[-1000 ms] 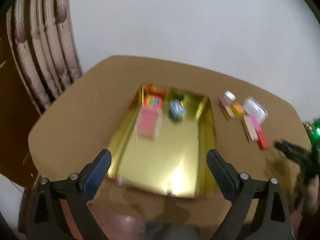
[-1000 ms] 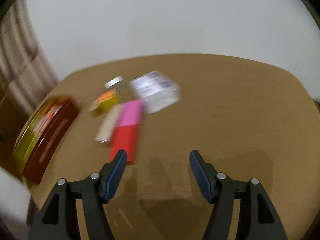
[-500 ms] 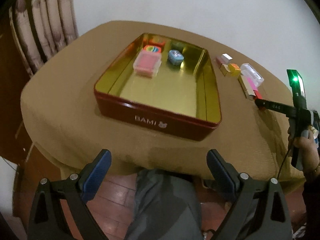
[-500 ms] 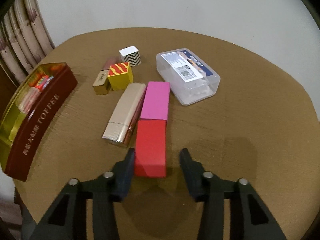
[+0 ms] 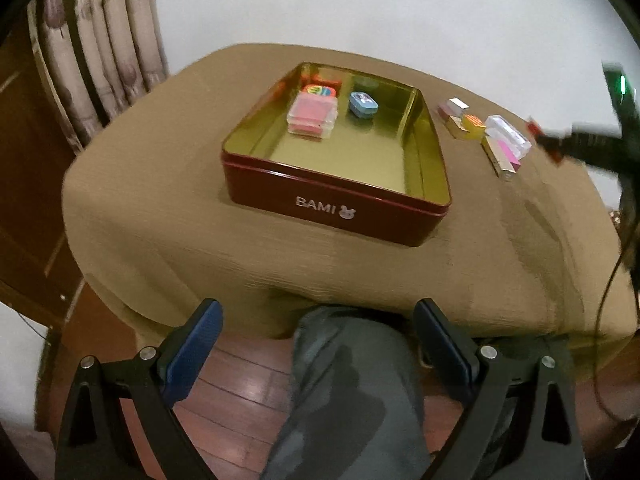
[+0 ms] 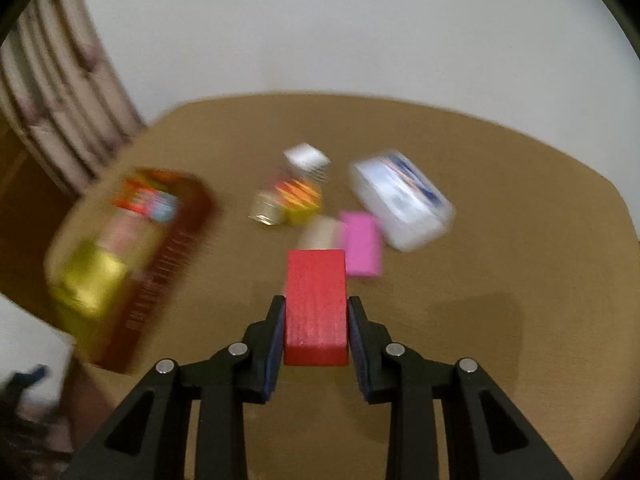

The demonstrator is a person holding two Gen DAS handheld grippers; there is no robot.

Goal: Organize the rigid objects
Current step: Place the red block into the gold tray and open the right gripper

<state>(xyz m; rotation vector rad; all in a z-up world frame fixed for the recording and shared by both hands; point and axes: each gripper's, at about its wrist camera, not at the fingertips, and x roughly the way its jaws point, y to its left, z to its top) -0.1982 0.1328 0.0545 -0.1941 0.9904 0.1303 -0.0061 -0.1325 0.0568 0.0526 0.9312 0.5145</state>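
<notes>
- Right gripper (image 6: 316,320) is pinching the red block (image 6: 316,304) from both sides, pads flat against it. Block's lifted off the table (image 6: 500,320) and sticks out forward past the fingertips.
- Just beyond it on the table: pink block (image 6: 362,250), and a beige box (image 6: 320,232) beside that, partly hidden behind the red one.
- Further back there's a clear case (image 6: 402,200) to the right, a yellow cube (image 6: 300,198) with a gold box (image 6: 266,210) touching it, and a white cube (image 6: 308,160) behind. All pretty blurry in the right wrist view.
- Left gripper (image 5: 320,354) is spread wide with nothing in it, hanging off the near table edge over a grey trouser leg (image 5: 348,392) and wood floor (image 5: 240,392).
- Red tin (image 5: 336,204) marked BAMI sits on the table, gold inside. At its far end: a pink case (image 5: 314,118), a blue tin (image 5: 363,103), and a colourful thing (image 5: 319,90) behind the pink case.
- Curtain (image 5: 100,40) off to the left.
</notes>
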